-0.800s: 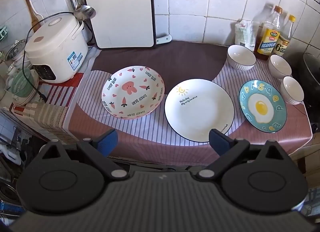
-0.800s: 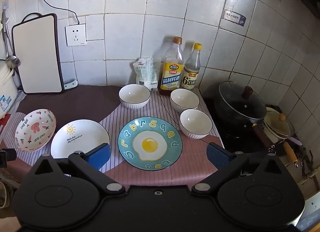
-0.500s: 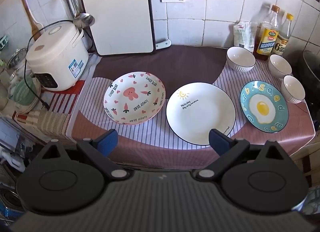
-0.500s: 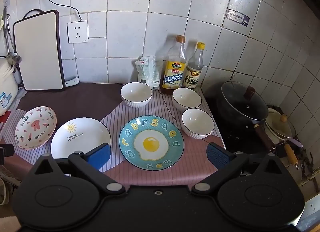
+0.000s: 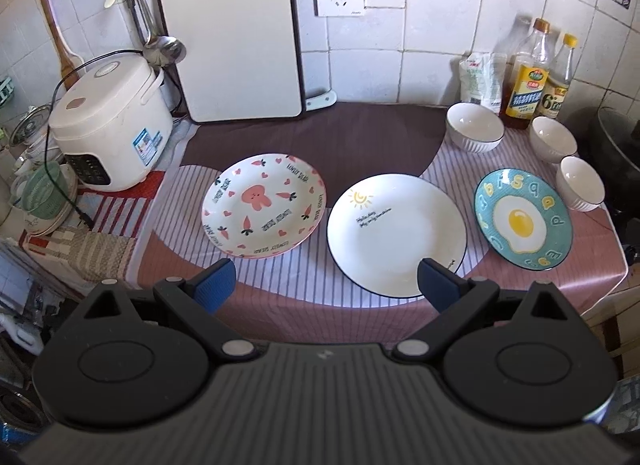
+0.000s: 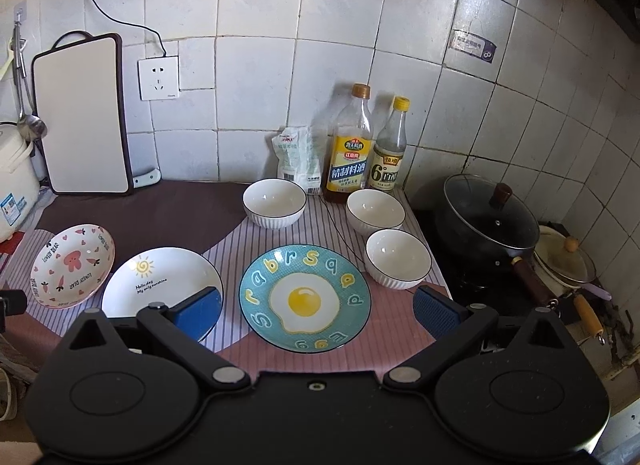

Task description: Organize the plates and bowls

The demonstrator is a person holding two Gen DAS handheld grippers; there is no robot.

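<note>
Nothing on the table (image 5: 280,285) is moved since the earlier frames; only the views are shifted, the left one drawn back and tipped up so more wall is seen. Stacking is judged not yet begun. Taking the white plate (image 5: 396,235) as landmark, the pink plate (image 5: 264,204) is lying just left of it, the egg plate (image 5: 523,220) just right, and three bowls (image 5: 475,127) are set behind and right. Left tongs (image 5: 326,285) and right tongs (image 6: 318,311) are held wide open, with nothing gripped.
</note>
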